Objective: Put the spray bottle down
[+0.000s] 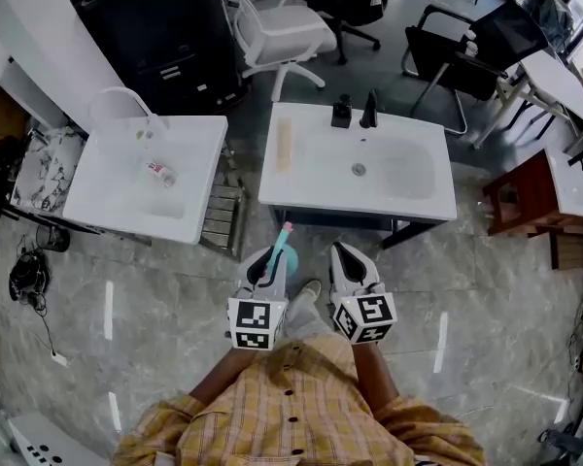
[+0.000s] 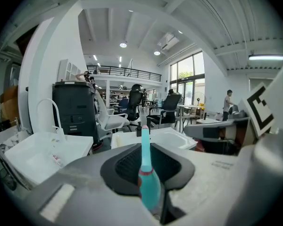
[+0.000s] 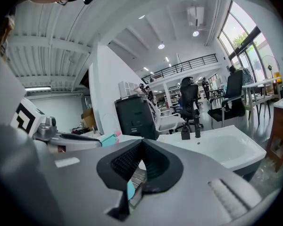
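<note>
A teal spray bottle (image 1: pixel 281 244) with a pink tip sticks out forward from my left gripper (image 1: pixel 270 262), which is shut on it. In the left gripper view the bottle (image 2: pixel 146 185) stands between the dark pads, its thin neck pointing up past my left gripper (image 2: pixel 147 149). My right gripper (image 1: pixel 348 257) is beside it on the right, with its jaws together and nothing between them. In the right gripper view my right gripper (image 3: pixel 141 144) shows only closed pads, and the teal bottle (image 3: pixel 109 139) appears off to the left. Both grippers hang over the floor, just short of the sink.
A white sink (image 1: pixel 423 197) with a black faucet (image 1: pixel 369 110) and a soap dispenser (image 1: pixel 341 113) stands straight ahead. A second white basin (image 1: pixel 199 139) to the left holds a small bottle (image 1: pixel 160 173). Office chairs, a black cabinet (image 1: pixel 160 27) and a brown stool (image 1: pixel 525 197) surround them.
</note>
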The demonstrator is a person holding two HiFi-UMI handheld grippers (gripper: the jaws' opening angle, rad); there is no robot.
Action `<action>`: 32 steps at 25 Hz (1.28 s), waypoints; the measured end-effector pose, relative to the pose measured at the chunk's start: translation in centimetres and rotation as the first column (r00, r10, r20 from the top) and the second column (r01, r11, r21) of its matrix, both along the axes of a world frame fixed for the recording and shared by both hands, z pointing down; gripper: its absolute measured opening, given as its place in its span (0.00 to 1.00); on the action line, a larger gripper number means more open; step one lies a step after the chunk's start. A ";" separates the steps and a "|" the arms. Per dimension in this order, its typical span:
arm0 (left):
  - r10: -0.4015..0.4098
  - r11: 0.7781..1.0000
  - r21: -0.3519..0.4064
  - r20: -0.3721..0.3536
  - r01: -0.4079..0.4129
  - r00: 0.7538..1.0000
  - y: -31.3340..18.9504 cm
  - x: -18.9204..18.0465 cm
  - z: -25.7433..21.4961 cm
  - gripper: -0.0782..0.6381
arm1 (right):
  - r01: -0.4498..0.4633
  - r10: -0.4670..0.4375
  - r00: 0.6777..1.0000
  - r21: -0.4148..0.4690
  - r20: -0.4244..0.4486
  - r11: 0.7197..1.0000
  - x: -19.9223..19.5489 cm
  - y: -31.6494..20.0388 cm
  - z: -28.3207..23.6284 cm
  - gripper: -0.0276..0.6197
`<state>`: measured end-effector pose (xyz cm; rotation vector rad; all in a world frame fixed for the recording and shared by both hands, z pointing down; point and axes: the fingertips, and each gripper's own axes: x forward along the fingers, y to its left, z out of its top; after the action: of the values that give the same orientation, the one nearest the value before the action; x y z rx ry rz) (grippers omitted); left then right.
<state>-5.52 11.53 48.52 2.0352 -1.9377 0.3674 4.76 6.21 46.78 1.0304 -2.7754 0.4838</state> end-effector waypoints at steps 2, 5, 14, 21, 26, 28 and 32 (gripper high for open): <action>0.003 1.000 -0.007 0.002 -0.003 1.000 -2.1 -0.2 0.2 0.20 | 0.003 -0.003 1.000 -0.004 -0.004 1.000 -0.3 -2.0 0.1 0.05; 0.009 1.000 -0.008 0.005 -0.009 1.000 -5.3 -0.7 0.0 0.20 | 0.006 -0.006 1.000 -0.014 -0.007 1.000 -0.8 -5.0 0.4 0.05; 0.009 1.000 -0.017 0.000 -0.009 1.000 -12.5 -2.4 0.8 0.20 | 0.007 -0.008 1.000 -0.032 -0.017 0.999 -2.2 -12.3 1.8 0.05; 0.015 0.999 -0.031 0.005 -0.015 1.000 -15.5 -3.3 1.1 0.20 | -0.007 0.006 1.000 -0.060 -0.029 0.998 -3.0 -15.5 3.0 0.05; 0.035 0.997 -0.066 0.011 -0.034 0.999 -16.2 -3.6 2.1 0.20 | 0.000 -0.004 0.999 -0.081 -0.047 0.997 -3.6 -15.6 4.1 0.05; 0.047 0.996 -0.080 0.013 -0.046 0.999 -16.4 -3.5 2.4 0.20 | -0.001 -0.003 0.999 -0.084 -0.048 0.996 -3.7 -15.6 4.3 0.05; 0.075 0.992 -0.105 0.015 -0.073 0.997 -17.3 -3.6 2.7 0.20 | -0.016 0.012 0.999 -0.095 -0.042 0.995 -4.0 -16.0 4.4 0.05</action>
<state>-9.07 -5.75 51.18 2.0472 -1.8171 0.4961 0.71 -9.76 51.19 1.0275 -2.6823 0.5831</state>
